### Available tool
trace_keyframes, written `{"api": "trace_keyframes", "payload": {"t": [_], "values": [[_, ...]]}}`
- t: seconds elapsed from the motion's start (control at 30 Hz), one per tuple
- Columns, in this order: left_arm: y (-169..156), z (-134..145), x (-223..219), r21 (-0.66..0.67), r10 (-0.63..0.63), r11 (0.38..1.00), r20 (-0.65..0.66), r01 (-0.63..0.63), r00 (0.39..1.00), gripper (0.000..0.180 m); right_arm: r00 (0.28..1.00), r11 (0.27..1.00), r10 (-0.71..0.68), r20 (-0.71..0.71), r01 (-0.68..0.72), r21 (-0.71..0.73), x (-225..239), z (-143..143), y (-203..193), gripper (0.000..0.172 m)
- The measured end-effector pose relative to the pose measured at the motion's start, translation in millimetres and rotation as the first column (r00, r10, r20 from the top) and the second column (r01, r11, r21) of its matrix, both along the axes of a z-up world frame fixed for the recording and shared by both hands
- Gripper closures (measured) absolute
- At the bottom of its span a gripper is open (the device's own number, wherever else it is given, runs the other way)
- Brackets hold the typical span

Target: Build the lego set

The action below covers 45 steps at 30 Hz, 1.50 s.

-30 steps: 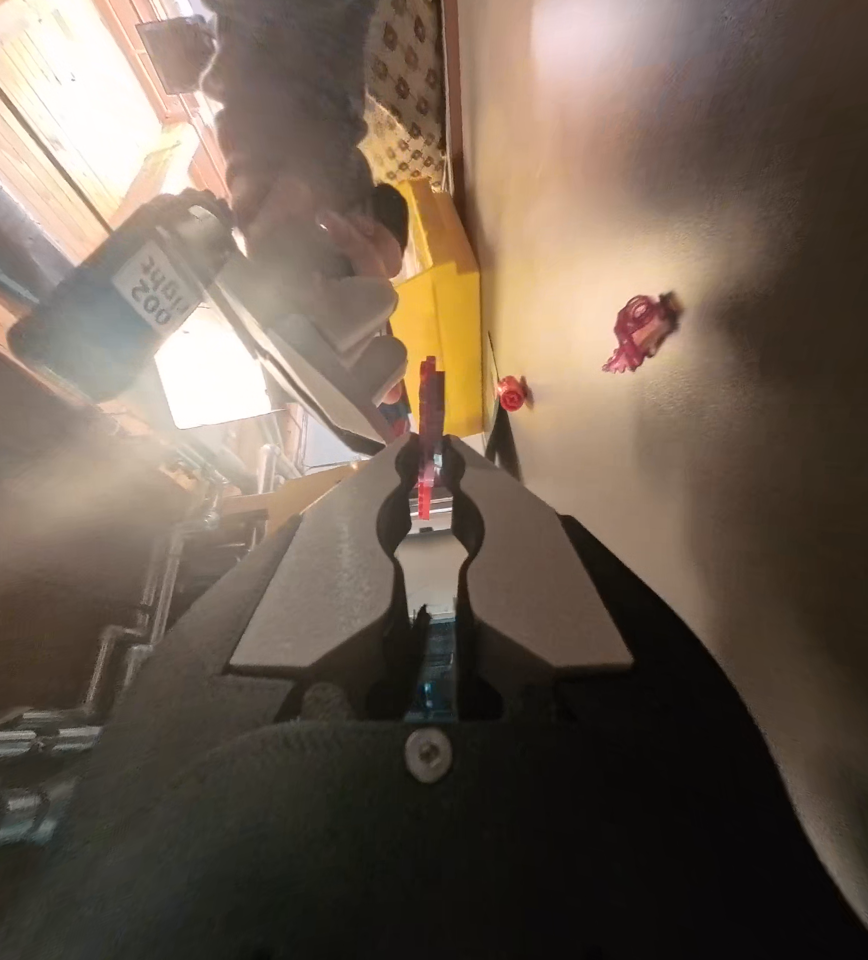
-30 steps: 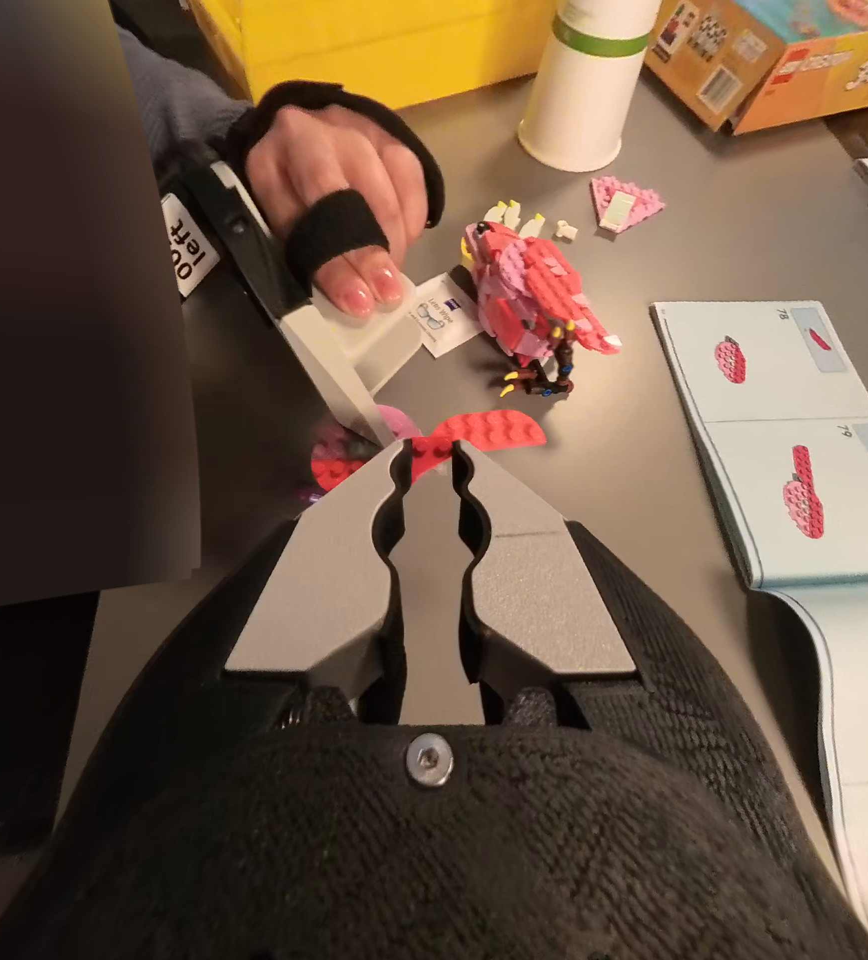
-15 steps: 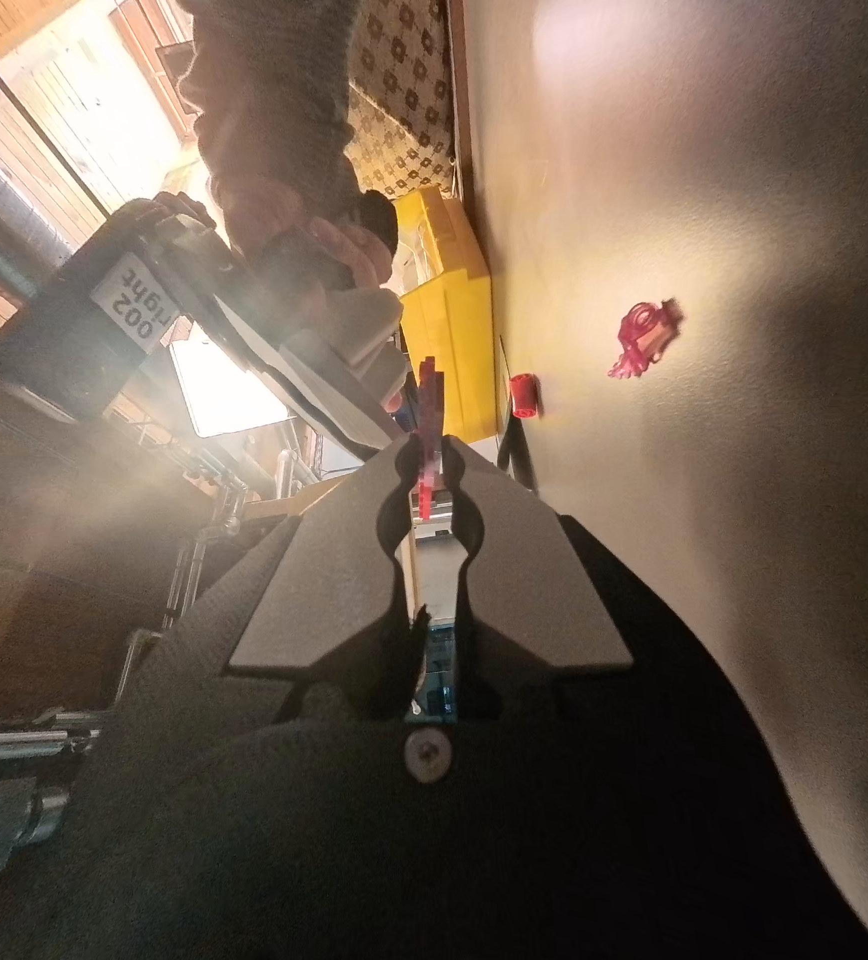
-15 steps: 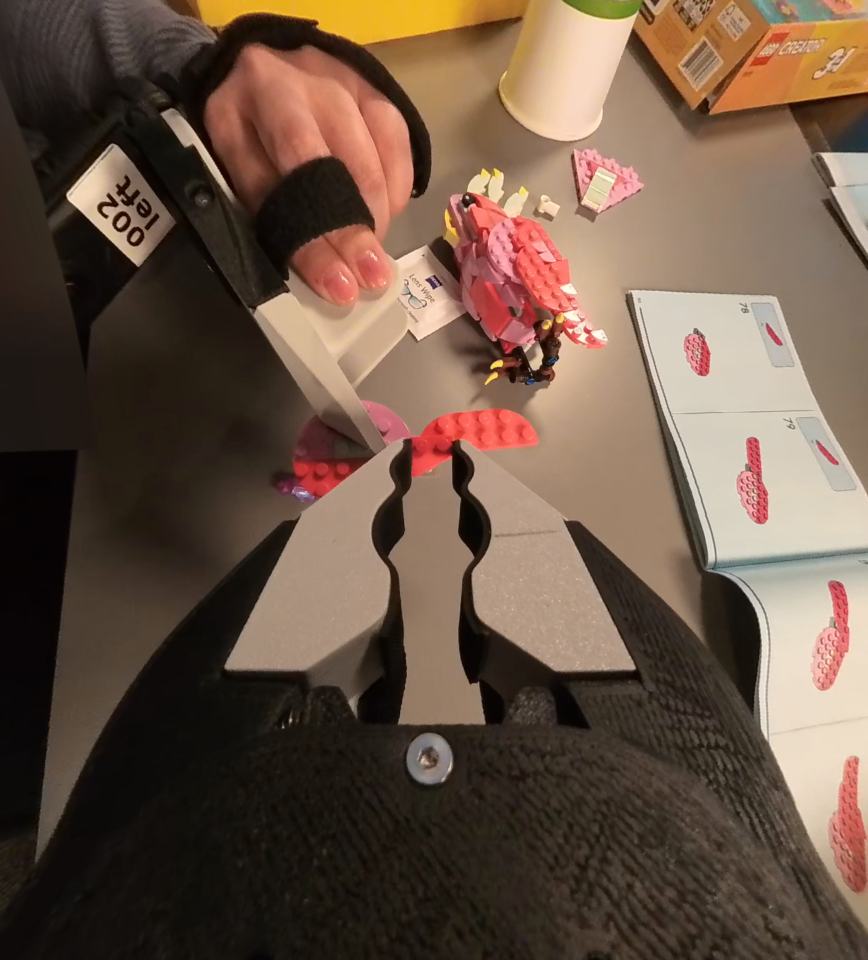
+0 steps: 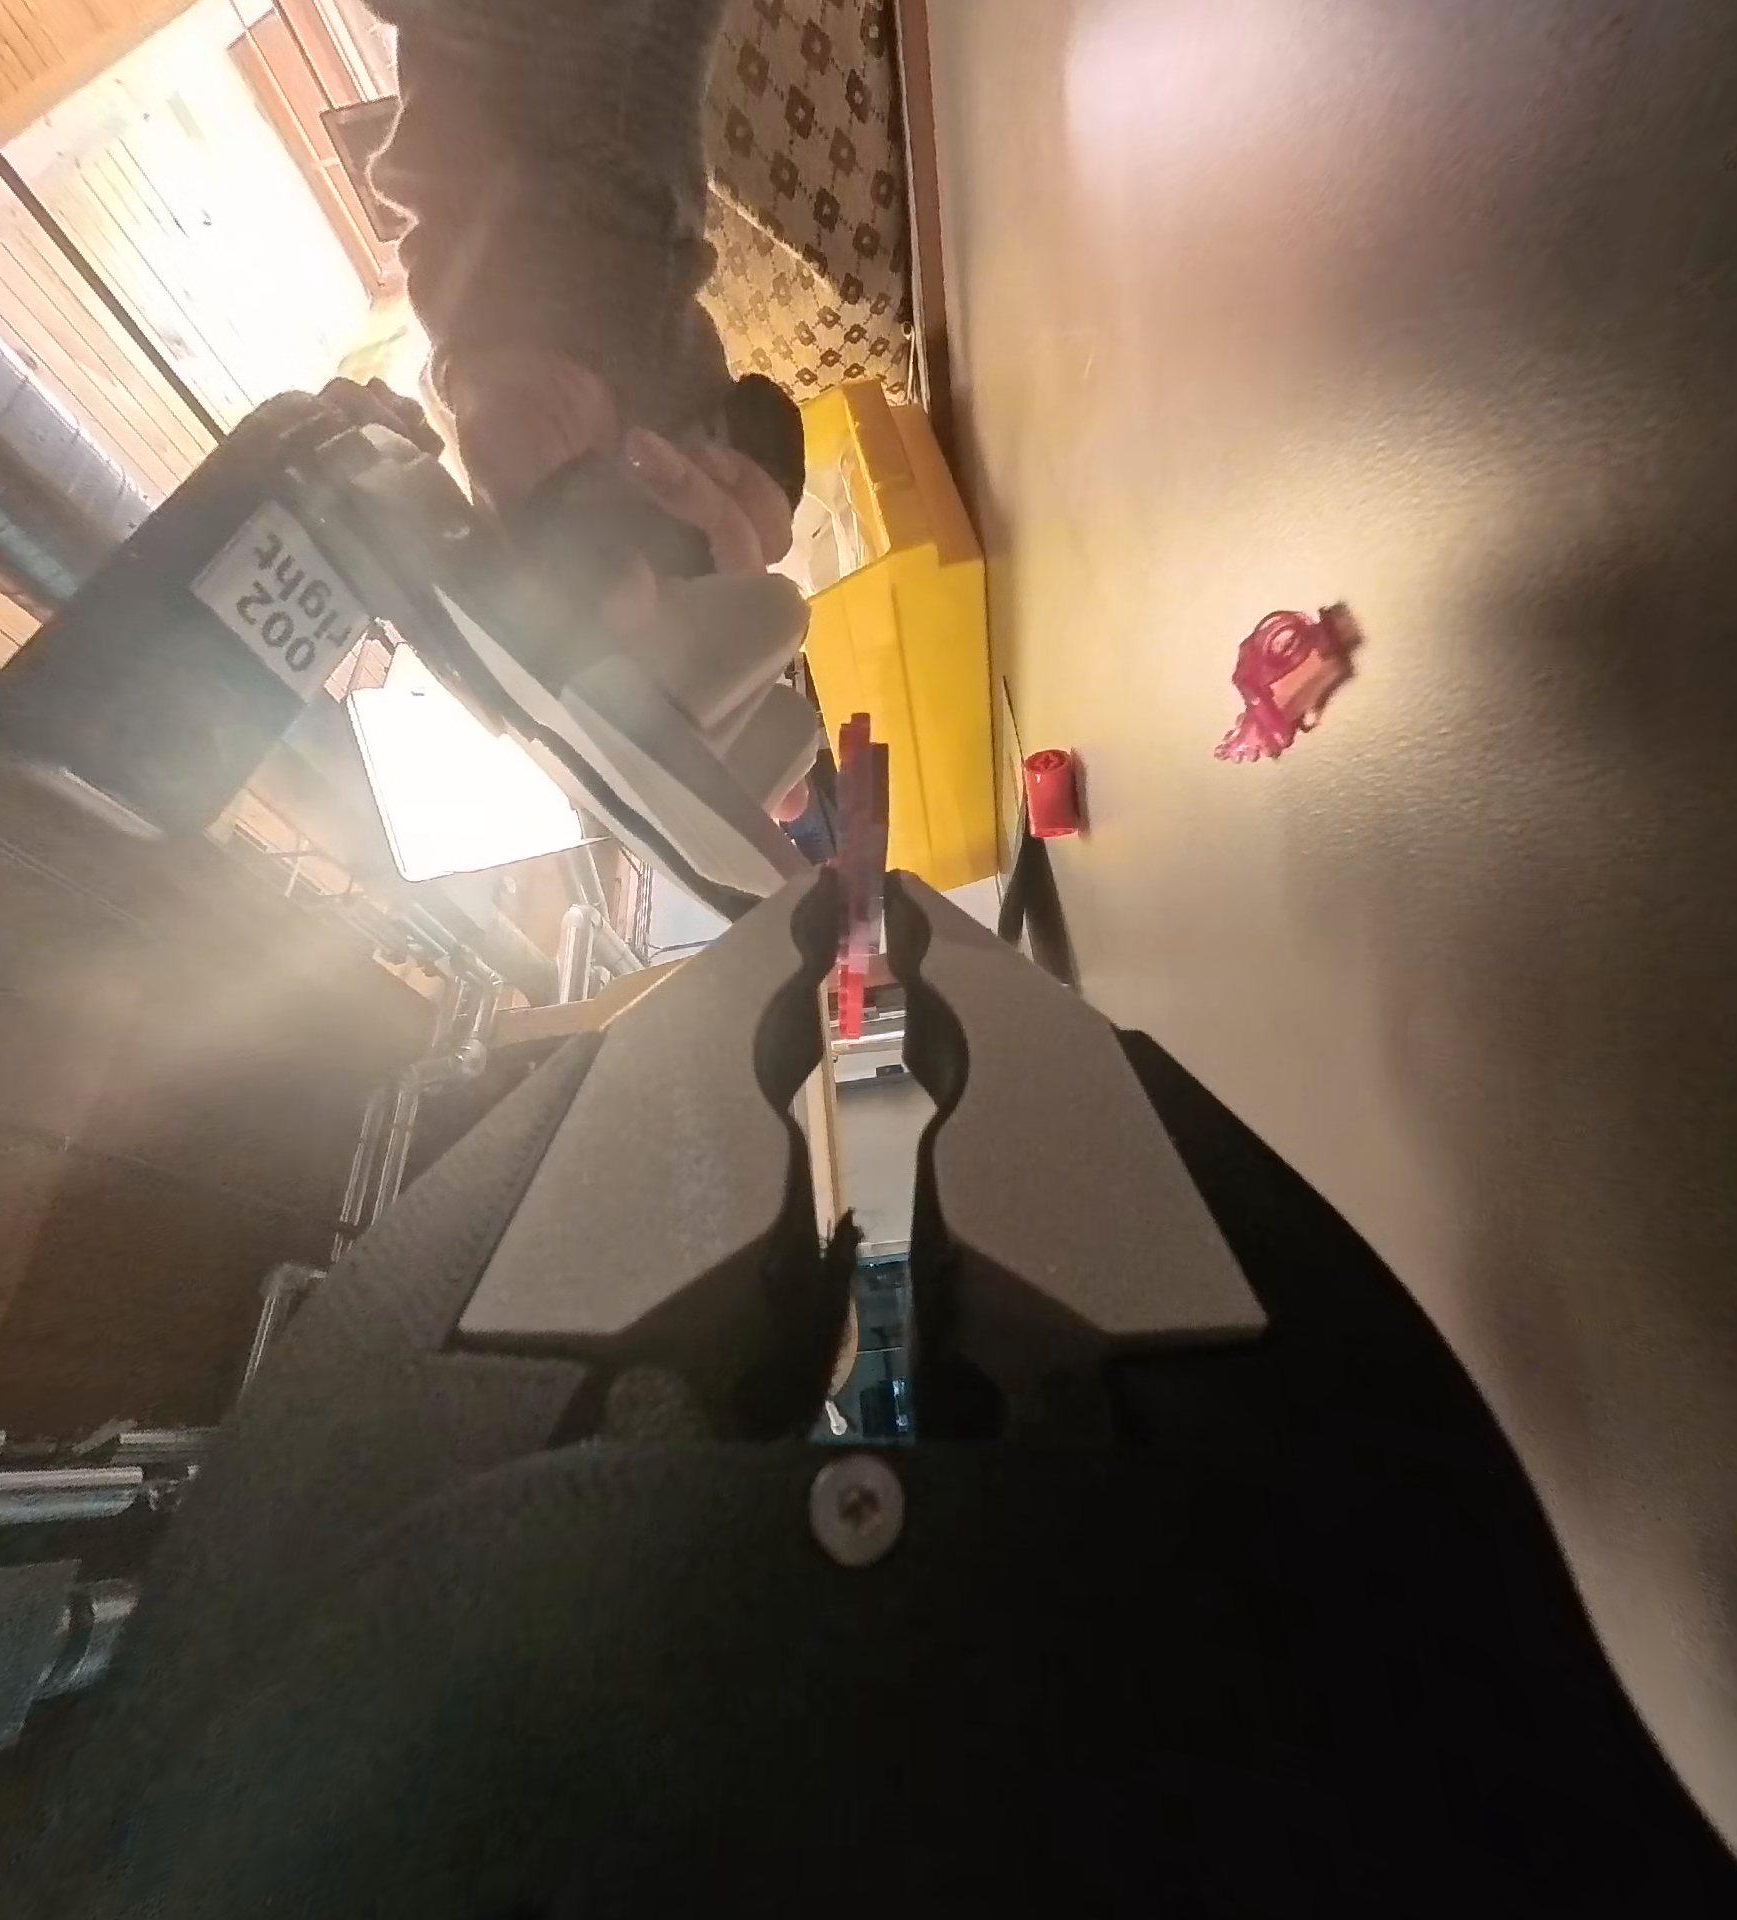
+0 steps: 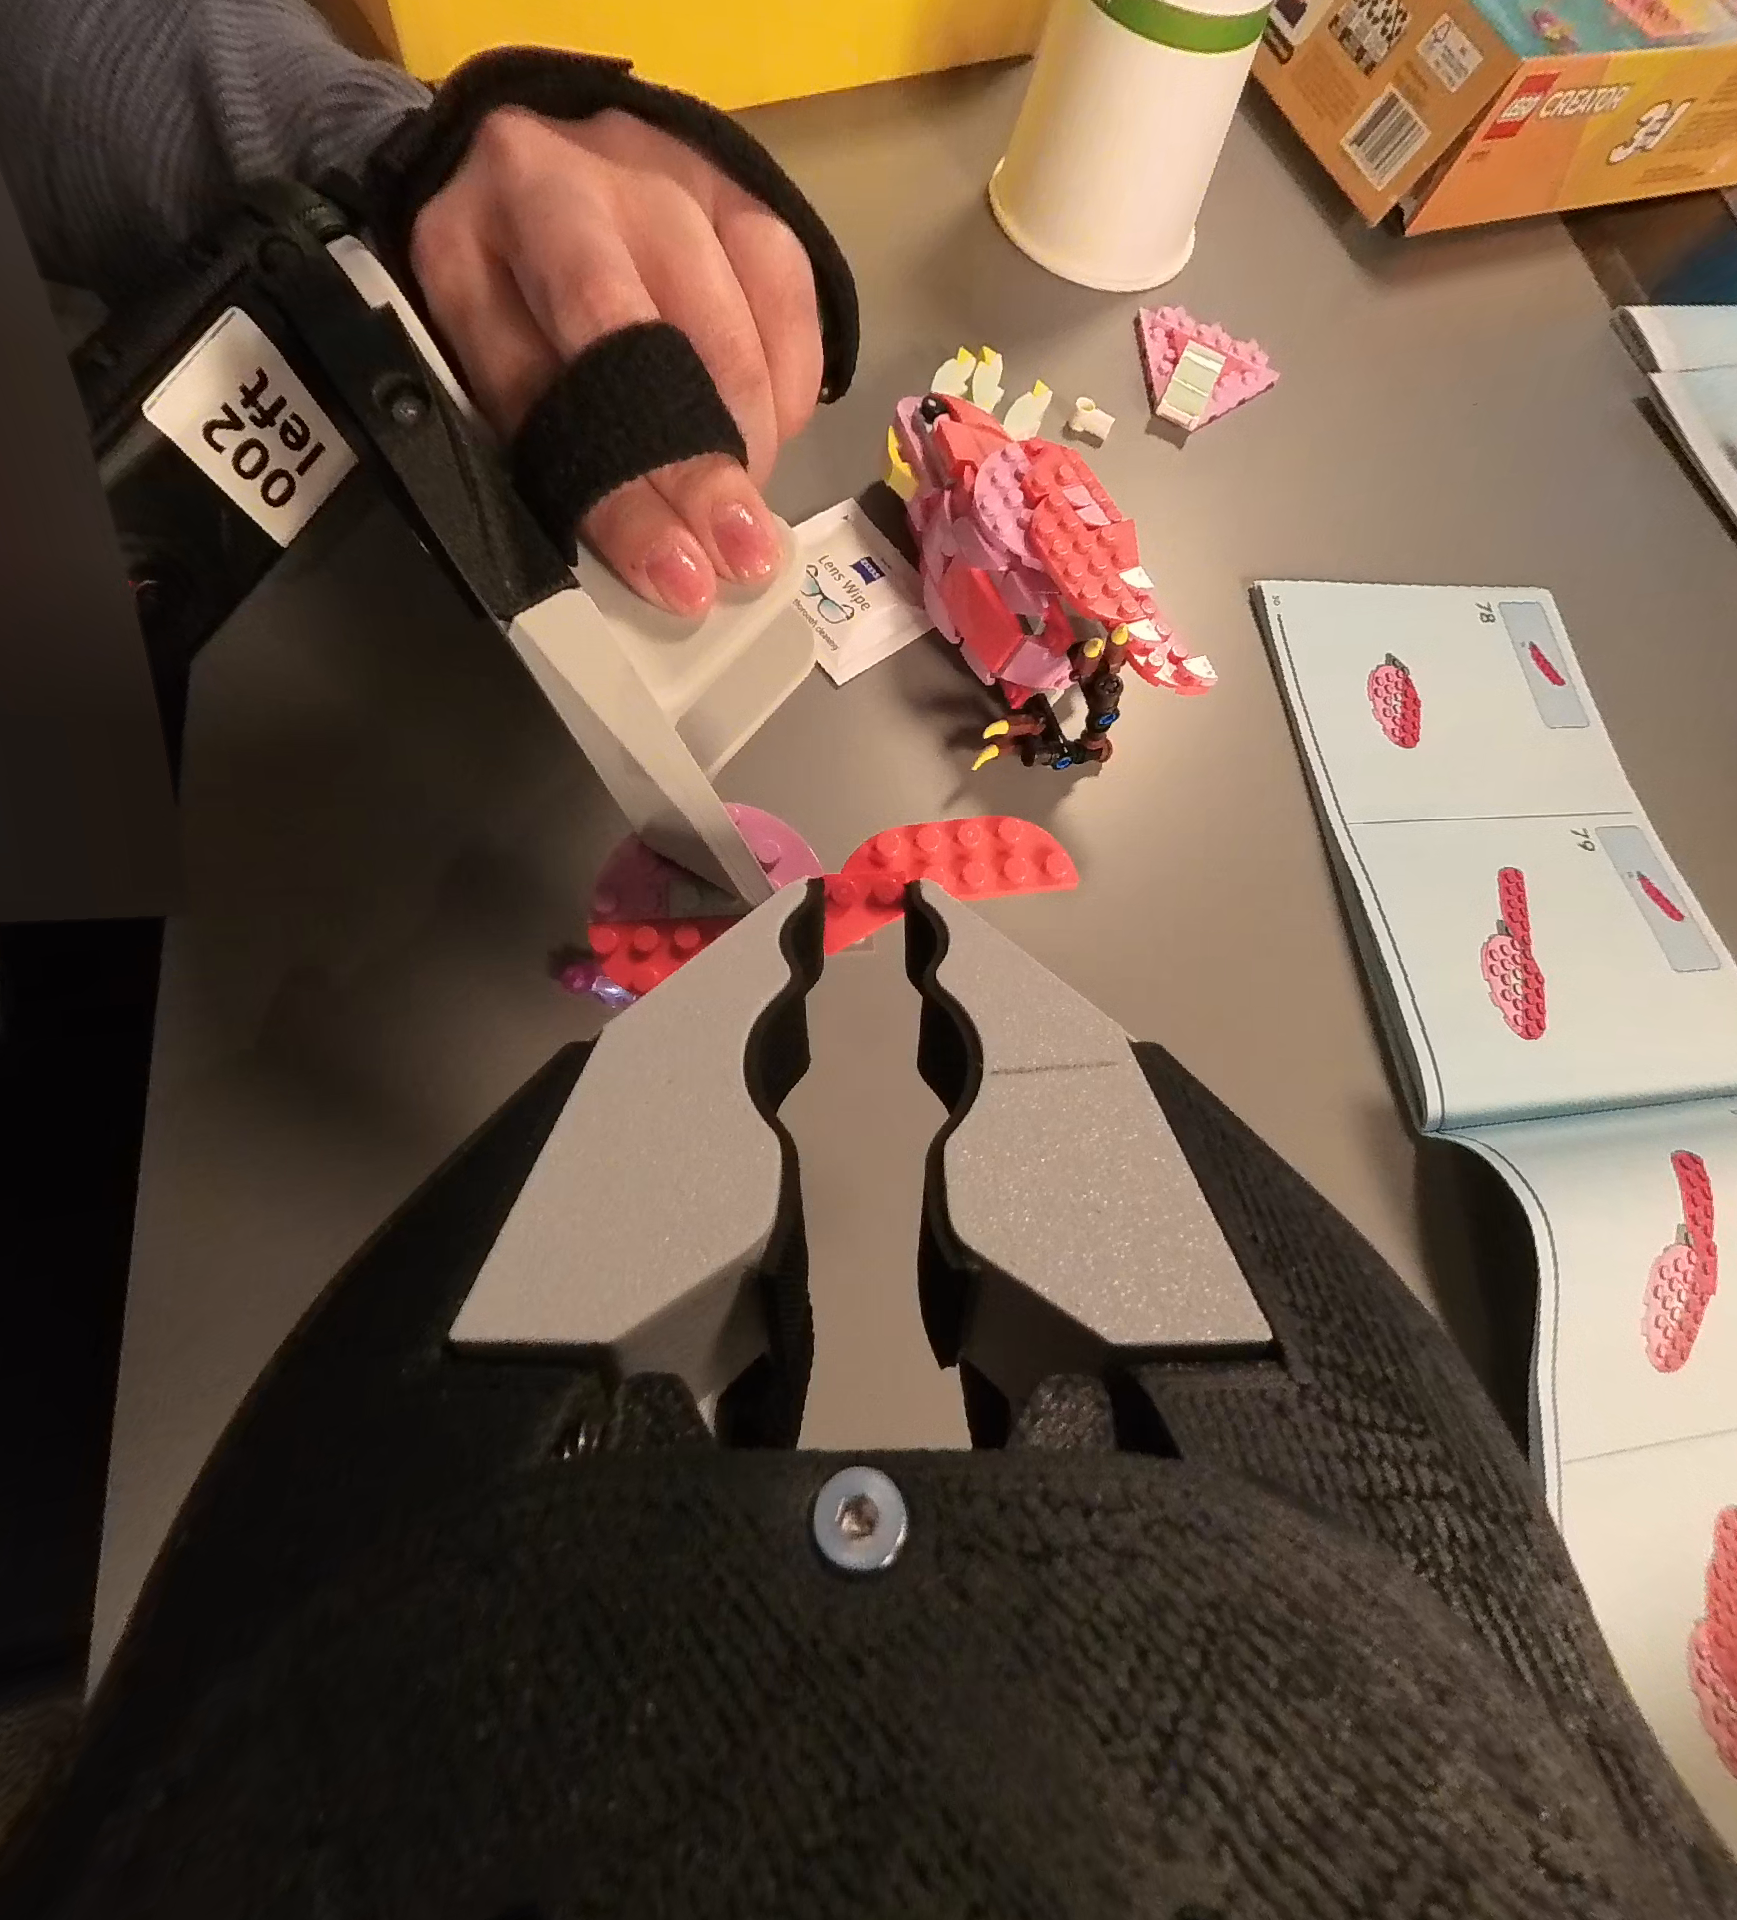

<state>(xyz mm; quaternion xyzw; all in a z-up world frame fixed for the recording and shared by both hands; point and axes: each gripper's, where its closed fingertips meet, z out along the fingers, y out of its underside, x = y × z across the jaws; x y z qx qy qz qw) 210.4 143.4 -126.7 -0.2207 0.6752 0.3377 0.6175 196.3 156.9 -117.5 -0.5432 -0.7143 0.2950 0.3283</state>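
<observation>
Red studded plate [image 6: 957, 868] sits just above the surface [image 6: 1207, 914], pinched at its near end by the right gripper [image 6: 859, 904]; the left gripper [image 5: 859, 904] pinches the pink-and-red plate assembly [image 6: 677, 894] edge-on. Slight misalignment could let either plate slip.

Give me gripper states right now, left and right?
Left gripper: closed edge-on on the pink and red plate assembly.
Right gripper: closed on the red curved plate, pads against its sides.
</observation>
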Motion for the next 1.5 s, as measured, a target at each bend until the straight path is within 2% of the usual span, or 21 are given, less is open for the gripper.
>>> {"api": "trace_keyframes", "payload": {"t": [1.3, 1.5], "values": [[0.6, 0.2, -0.7, 0.01, 0.003, 1.0, -0.001, -0.003, 1.0, 0.174, 1.0, 1.0, 0.012, -0.006, -0.012, 0.005, 2.7, 0.5, -6.2, 0.159], [0.6, 0.7, -1.0, 0.012, 0.004, 1.0, -0.001, -0.004, 1.0, 0.174, 0.999, 1.0, -0.024, -0.027, 0.024, 0.015, 7.8, 4.9, 1.0, 0.159]]}}
